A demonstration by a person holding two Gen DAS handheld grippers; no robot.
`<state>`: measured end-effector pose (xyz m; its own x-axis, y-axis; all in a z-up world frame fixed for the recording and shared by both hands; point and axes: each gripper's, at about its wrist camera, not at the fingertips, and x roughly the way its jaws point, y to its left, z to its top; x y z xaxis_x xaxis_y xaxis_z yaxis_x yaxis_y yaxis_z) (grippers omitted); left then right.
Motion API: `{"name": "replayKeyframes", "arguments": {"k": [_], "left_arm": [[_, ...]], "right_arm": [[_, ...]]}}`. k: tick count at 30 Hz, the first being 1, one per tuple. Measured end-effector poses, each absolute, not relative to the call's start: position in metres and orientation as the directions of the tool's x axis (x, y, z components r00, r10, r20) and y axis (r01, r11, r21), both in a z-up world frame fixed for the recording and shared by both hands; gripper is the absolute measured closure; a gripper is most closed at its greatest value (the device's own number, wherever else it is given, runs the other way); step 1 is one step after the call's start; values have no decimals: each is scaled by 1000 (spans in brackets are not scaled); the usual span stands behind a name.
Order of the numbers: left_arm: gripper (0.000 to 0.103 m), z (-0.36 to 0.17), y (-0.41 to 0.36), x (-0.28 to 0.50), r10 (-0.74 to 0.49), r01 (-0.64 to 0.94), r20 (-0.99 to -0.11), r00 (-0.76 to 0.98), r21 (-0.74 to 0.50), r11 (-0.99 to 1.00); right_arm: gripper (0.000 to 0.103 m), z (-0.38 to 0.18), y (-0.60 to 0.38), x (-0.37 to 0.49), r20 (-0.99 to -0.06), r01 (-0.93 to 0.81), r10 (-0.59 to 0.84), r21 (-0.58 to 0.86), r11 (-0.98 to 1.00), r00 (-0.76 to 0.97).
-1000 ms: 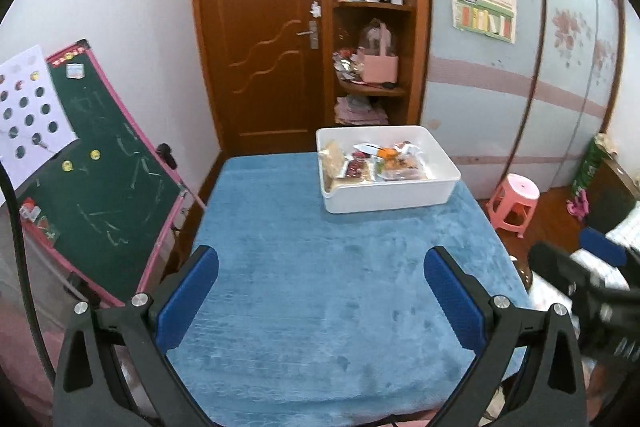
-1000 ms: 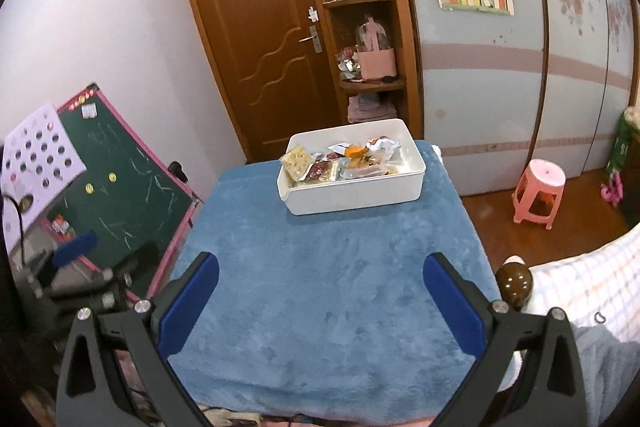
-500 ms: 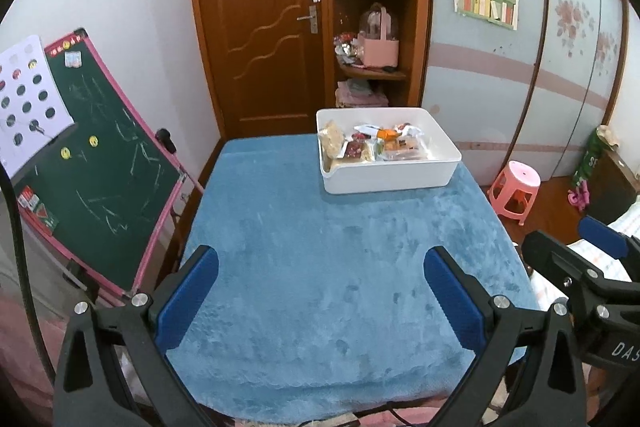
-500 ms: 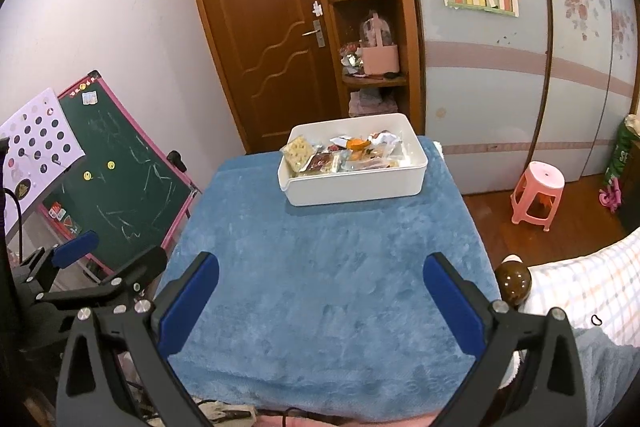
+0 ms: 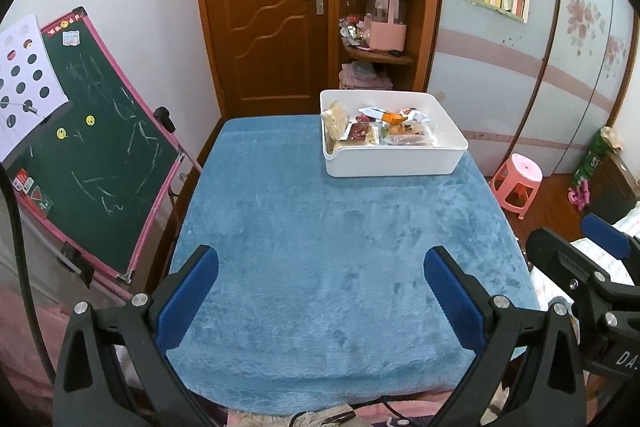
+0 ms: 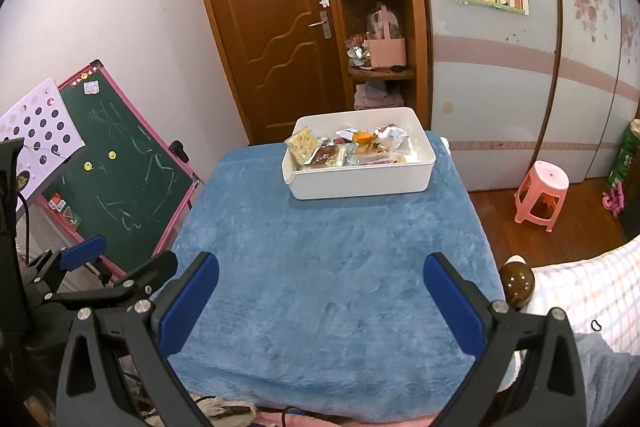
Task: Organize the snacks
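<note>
Two handheld grippers hover above the near edge of a table draped in a plush blue fleece cloth, both empty and with jaws spread wide. Compared with a second ago, both cameras have drawn back and risen: more of the table's near hem now shows at the bottom of each frame, and the white rectangular plastic bin sits smaller and further up the picture. The snacks appear undisturbed over that second. Judged from this, the work is either finished or not begun; nothing lies loose on the cloth.

The left gripper fills the bottom of the left wrist view, black frame with blue rubbery pads; the right gripper does the same in its own view, and each intrudes at the lower edge of the other's picture.

The bin stands at the far end of the table, right of centre in the upper middle of both frames. Its walls are smooth and matte with rounded corners. Inside lies a jumble of crinkly foil and clear-film snack packets, including a pale square cracker pack tilted against the left wall and an orange item whose kind cannot be told.

A pink-framed green chalkboard leans at the left; a pink plastic stool stands on the wooden floor at the right.
</note>
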<state>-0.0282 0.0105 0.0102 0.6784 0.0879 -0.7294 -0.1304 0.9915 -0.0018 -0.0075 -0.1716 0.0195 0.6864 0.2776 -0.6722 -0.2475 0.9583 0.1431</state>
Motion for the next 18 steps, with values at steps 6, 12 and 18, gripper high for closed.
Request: {"name": "replayKeyframes", "arguments": {"k": [6,12,18], "left_arm": [[1,4,7,-24,90,-135,-744,662,0,991],[1,3,6,-20,97,-138,-749,656,7,990],[1,1,5,-19,95,-138,-754,650,6,990]], "right_arm": [[0,16,-172,-4,-683,-250,280,145,957,675],[0,14,-173,-3,-688,-251,281,146,957,670],[0,10,-171,0,-695,-248,281,151,957,661]]}}
